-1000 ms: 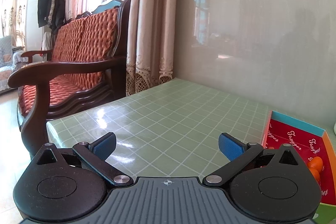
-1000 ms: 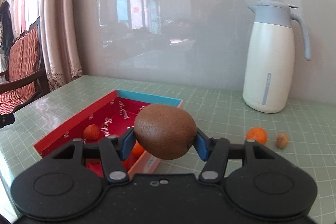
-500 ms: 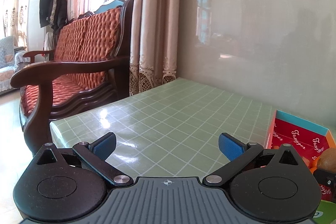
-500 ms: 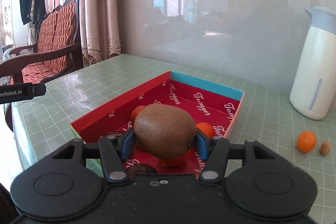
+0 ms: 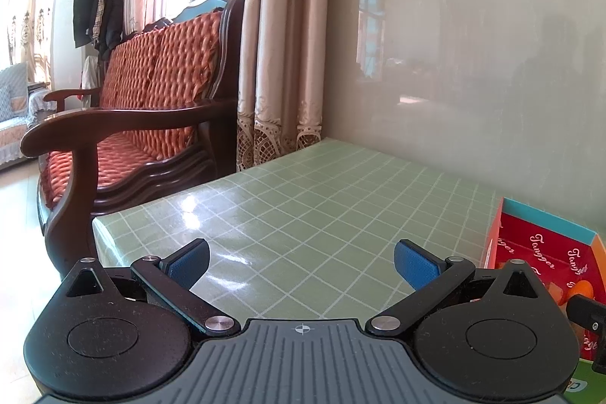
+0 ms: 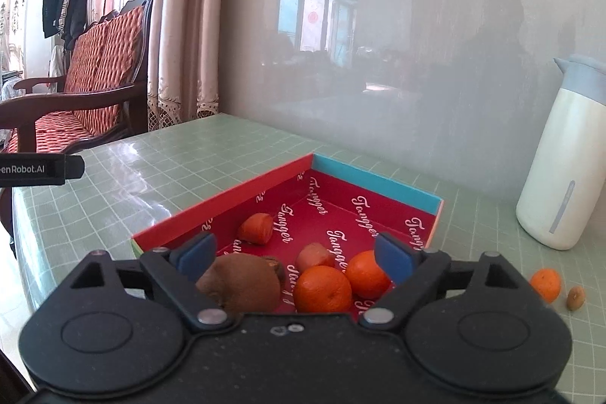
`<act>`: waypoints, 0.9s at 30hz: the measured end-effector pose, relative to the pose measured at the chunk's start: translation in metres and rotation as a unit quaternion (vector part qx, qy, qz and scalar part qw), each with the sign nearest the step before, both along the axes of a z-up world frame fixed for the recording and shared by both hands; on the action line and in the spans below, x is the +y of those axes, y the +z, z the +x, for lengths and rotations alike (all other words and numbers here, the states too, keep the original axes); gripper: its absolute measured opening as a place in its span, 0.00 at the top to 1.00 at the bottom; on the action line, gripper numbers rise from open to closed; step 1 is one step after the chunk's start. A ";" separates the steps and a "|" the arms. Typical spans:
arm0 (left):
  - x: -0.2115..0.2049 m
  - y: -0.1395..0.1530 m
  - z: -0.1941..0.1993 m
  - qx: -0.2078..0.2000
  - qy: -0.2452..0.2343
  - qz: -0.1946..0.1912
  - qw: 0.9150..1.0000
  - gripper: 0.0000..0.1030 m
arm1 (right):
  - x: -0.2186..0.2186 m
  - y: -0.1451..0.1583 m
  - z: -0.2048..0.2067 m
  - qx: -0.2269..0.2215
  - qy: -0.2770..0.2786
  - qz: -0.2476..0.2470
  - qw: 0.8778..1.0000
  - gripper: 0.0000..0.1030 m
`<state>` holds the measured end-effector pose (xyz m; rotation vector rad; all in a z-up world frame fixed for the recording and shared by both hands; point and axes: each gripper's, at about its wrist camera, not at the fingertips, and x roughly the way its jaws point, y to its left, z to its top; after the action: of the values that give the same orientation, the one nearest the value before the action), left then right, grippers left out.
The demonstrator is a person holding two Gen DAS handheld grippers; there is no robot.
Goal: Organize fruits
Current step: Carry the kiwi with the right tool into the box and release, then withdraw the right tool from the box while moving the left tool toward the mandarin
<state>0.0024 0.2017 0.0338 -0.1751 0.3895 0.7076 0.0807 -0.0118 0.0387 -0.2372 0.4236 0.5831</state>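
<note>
The right tongs (image 6: 293, 258) hang over the near end of the red box (image 6: 223, 199), their jaws opening, the blue pads clear of any fruit. Below and between them the kiwi (image 6: 238, 284) lies on the box floor toward the left pad; its long axis runs roughly across the view, left to right, though its near side is hidden behind the tongs' black body, so which end points where cannot be told. A dark brown piece just behind the kiwi touches it; what it is cannot be made out. Just right of the kiwi sit two mandarins (image 6: 322, 288), touching each other, the second one (image 6: 365, 273) partly behind the right pad. Farther into the box lie a small reddish-orange fruit (image 6: 314, 254) and another orange-red one (image 6: 256, 229) near the left wall. Outside the box, on the green checked surface (image 6: 189, 161), a loose mandarin (image 6: 545, 284) and a small brown nut-like thing (image 6: 575, 297) rest just beside each other, near the white thermos jug (image 6: 564, 161). The left tongs (image 5: 301, 262) stand spread wide with nothing between the pads, over bare surface (image 5: 322, 207) to the left of the box (image 5: 545, 237), whose corner shows at the right edge. A wooden bench with an orange cushion (image 5: 151, 78) stands beyond the surface's far corner.
</note>
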 end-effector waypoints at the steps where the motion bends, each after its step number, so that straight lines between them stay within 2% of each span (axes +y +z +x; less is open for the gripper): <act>1: -0.001 0.000 0.000 0.000 -0.001 0.000 1.000 0.00 | -0.002 0.000 0.001 0.001 -0.005 0.001 1.000 0.12; 10: -0.016 0.001 0.007 -0.003 -0.021 0.002 1.000 0.00 | -0.032 0.004 0.012 0.007 -0.071 0.012 0.997 0.10; 18: -0.045 0.002 0.020 -0.002 -0.059 0.013 0.998 0.00 | -0.074 0.009 0.015 0.007 -0.134 0.016 0.991 0.09; 23: -0.064 0.002 0.029 0.000 -0.080 0.014 0.997 0.00 | -0.110 0.012 0.013 -0.002 -0.194 0.013 0.981 0.05; 27: -0.086 0.003 0.036 -0.003 -0.111 0.025 0.993 0.00 | -0.141 0.012 0.013 -0.010 -0.261 0.002 0.965 0.03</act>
<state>0.0380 0.1156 0.0371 -0.0852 0.3785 0.4961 0.0937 -0.1527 0.0506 -0.1178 0.4432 0.0632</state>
